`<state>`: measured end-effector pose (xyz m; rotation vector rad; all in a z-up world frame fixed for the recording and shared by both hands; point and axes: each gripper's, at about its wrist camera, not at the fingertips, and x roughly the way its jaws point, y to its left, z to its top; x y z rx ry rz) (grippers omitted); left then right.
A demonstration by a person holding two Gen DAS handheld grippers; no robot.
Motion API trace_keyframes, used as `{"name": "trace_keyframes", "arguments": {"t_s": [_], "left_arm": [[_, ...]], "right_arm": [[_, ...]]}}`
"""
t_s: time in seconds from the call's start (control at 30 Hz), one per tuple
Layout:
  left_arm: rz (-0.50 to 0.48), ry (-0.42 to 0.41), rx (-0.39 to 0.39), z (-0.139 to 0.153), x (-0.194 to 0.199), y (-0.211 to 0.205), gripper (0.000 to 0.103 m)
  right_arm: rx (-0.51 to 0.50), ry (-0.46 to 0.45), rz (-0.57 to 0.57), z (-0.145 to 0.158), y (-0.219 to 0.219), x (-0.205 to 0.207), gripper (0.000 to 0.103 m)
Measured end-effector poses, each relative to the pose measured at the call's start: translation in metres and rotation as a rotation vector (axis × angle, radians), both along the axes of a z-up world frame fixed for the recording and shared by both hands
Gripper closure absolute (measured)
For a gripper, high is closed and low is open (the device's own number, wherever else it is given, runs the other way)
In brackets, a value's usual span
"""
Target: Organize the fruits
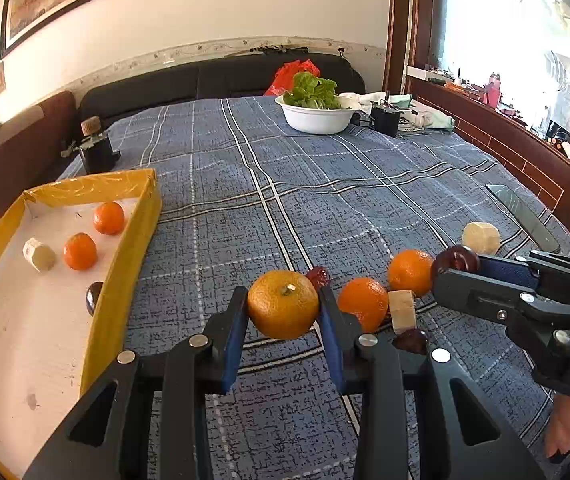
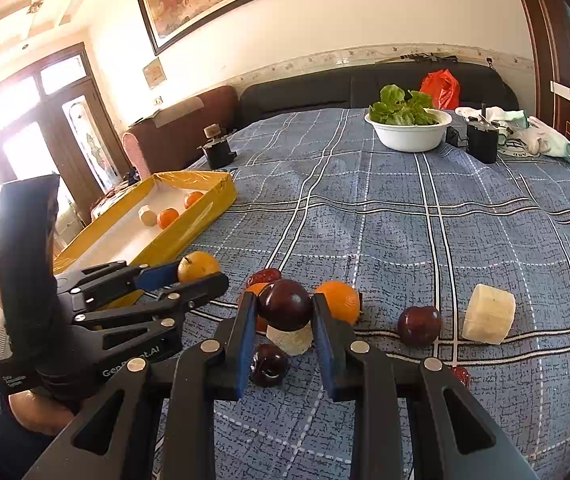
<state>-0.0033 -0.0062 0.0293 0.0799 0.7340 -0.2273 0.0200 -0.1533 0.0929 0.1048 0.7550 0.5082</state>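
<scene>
My left gripper is shut on a mandarin and holds it above the blue checked cloth. My right gripper is shut on a dark plum, also lifted off the cloth. In the left wrist view the right gripper comes in from the right with that plum. The right wrist view has the left gripper at the left with the mandarin. The yellow-rimmed tray at the left holds two mandarins, a pale chunk and a dark plum.
Loose on the cloth lie mandarins, plums and pale chunks. A white bowl of lettuce stands at the back, with a black box and white cloths beside it. Another black box stands behind the tray.
</scene>
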Motion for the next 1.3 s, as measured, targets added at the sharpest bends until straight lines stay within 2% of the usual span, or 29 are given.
{"name": "trace_keyframes", "arguments": {"t_s": [0.47, 0.77, 1.3], "left_arm": [[0.017, -0.021, -0.005, 0.002, -0.003, 0.004, 0.070], [0.024, -0.004, -0.029, 0.001, 0.002, 0.009, 0.070], [0.016, -0.002, -0.047, 0.002, 0.004, 0.012, 0.070]], "right_arm": [[-0.016, -0.008, -0.035, -0.001, -0.003, 0.001, 0.073], [0.022, 0.022, -0.123, -0.003, -0.025, 0.012, 0.074], [0.082, 0.026, -0.153, 0.000, -0.036, 0.013, 0.074]]}}
